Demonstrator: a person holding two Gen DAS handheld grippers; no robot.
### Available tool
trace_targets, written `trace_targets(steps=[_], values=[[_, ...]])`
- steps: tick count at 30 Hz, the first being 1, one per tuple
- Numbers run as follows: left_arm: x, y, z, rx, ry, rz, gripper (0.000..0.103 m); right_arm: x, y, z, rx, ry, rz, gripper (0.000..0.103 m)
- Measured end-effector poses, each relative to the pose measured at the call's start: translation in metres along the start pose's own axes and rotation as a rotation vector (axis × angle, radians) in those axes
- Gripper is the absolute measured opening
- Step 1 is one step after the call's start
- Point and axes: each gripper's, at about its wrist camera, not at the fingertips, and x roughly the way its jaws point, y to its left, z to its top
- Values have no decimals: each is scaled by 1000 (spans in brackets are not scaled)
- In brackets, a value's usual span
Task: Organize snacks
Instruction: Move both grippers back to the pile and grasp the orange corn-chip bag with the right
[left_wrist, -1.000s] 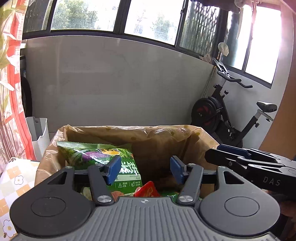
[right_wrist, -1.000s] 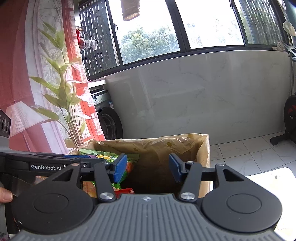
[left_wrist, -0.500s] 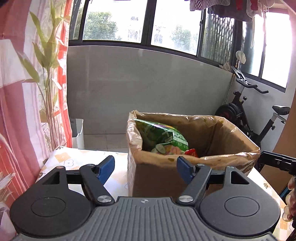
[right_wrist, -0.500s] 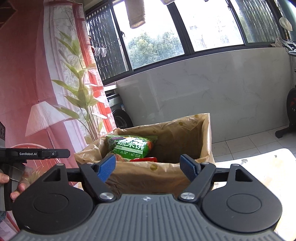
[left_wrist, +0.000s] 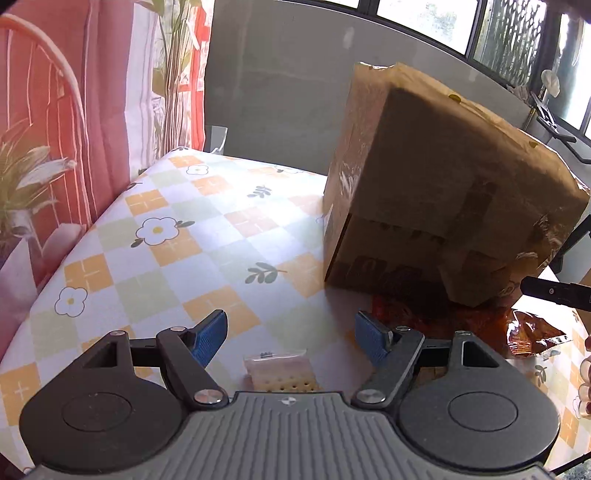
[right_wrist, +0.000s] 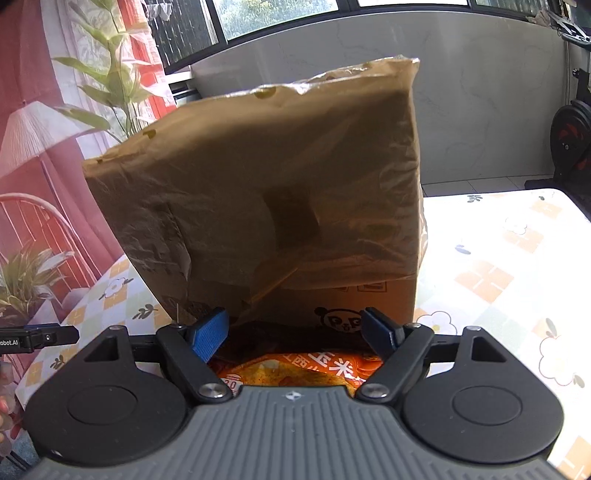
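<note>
The left gripper (left_wrist: 290, 332) hangs with jaws spread and empty over a clear packet of pale crackers (left_wrist: 280, 374) on the checked floral tablecloth (left_wrist: 159, 236). The right gripper (right_wrist: 295, 332), jaws likewise spread, frames an orange snack bag (right_wrist: 295, 369) lying against the plastic-lined brown cardboard box (right_wrist: 277, 192).

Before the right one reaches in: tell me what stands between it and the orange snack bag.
Nothing visible does. The right hand-held gripper is open, and the orange snack bag lies on the table just below its blue pads, in front of the cardboard box.
</note>
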Motion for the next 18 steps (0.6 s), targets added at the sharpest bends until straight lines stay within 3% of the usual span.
trace_targets(steps=[5, 8, 18], values=[[-2, -1, -18, 5, 4, 14, 78, 10, -1, -18, 7, 70, -49, 82], [-1, 0, -22, -3, 0, 9, 78, 4, -7, -32, 35, 80, -29, 87], [11, -4, -34, -2, 13, 6, 78, -15, -19, -67, 65, 105, 14, 88]])
